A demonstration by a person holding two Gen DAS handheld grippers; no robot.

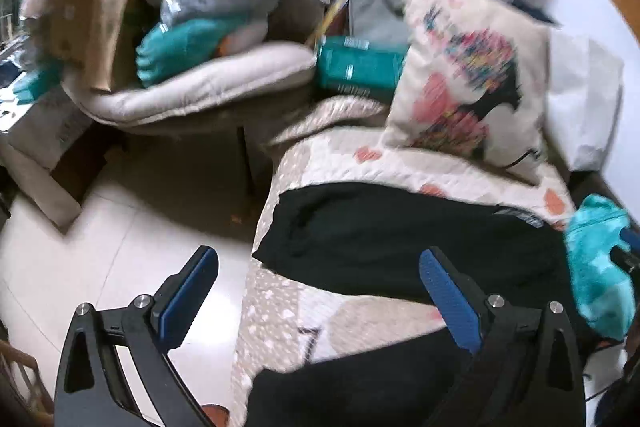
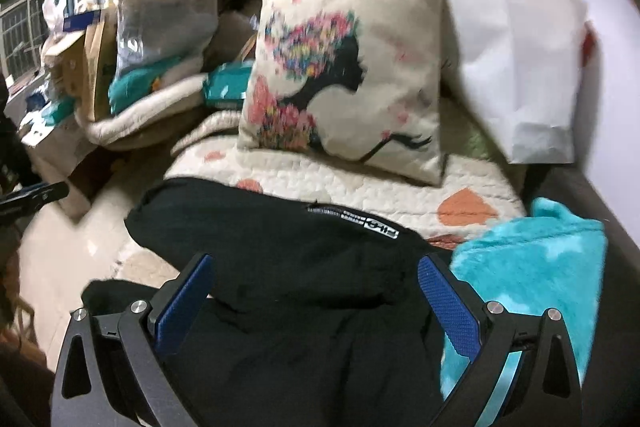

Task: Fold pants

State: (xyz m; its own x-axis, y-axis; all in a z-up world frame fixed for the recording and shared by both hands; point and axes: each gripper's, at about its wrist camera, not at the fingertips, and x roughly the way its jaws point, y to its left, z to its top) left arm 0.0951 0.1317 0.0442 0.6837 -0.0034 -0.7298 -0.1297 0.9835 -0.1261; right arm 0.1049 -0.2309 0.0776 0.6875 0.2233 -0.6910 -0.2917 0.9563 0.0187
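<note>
Black pants (image 1: 400,231) lie bunched on a quilted bed cover (image 1: 304,311) with pink hearts. In the left wrist view another black part lies at the bottom (image 1: 352,395). My left gripper (image 1: 320,287) is open and empty above the bed's left edge, short of the pants. In the right wrist view the pants (image 2: 288,251) show a white label, and my right gripper (image 2: 316,291) is open with its fingers either side of the cloth, gripping nothing. The left gripper's tip shows at the left edge of the right wrist view (image 2: 36,197).
A printed cushion (image 2: 344,79) leans at the bed's head beside a white bag (image 2: 520,67). A turquoise fluffy cloth (image 2: 532,287) lies right of the pants. A cluttered chair (image 1: 192,83) with boxes and bags stands left of the bed. Pale floor tiles (image 1: 100,247) lie below.
</note>
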